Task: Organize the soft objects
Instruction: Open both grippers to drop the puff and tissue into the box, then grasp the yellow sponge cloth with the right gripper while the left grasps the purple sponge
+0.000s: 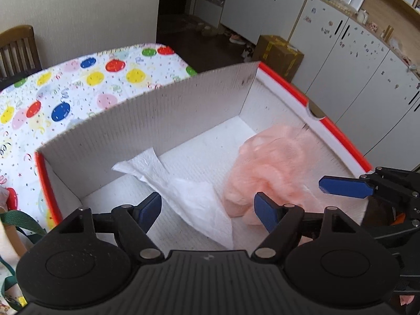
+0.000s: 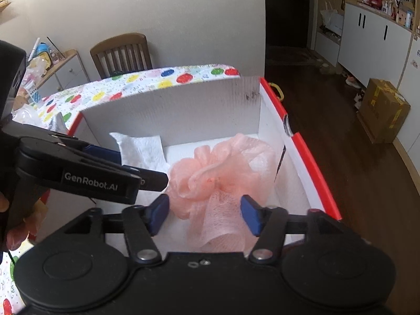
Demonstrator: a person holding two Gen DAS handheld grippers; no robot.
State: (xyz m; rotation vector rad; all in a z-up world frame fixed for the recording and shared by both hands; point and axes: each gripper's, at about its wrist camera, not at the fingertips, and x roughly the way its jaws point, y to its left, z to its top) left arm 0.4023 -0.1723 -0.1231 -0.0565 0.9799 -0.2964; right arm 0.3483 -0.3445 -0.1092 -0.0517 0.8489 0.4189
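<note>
Right claw (image 2: 204,214) wide, pink mesh puff (image 2: 223,173) in box (image 2: 315,173) between its fingers, unpinched. Left claw (image 1: 207,210) wide over white paper towel (image 1: 183,191).

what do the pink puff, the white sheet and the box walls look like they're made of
Pink puff: gathered synthetic mesh, likely nylon netting; the weave shows and it is semi-sheer.
White sheet: paper towel, apparently; matte, creased, faintly embossed.
Box: corrugated cardboard, seemingly; matte white, ribbed inner walls, fluted top edge, glossy red outside.
</note>
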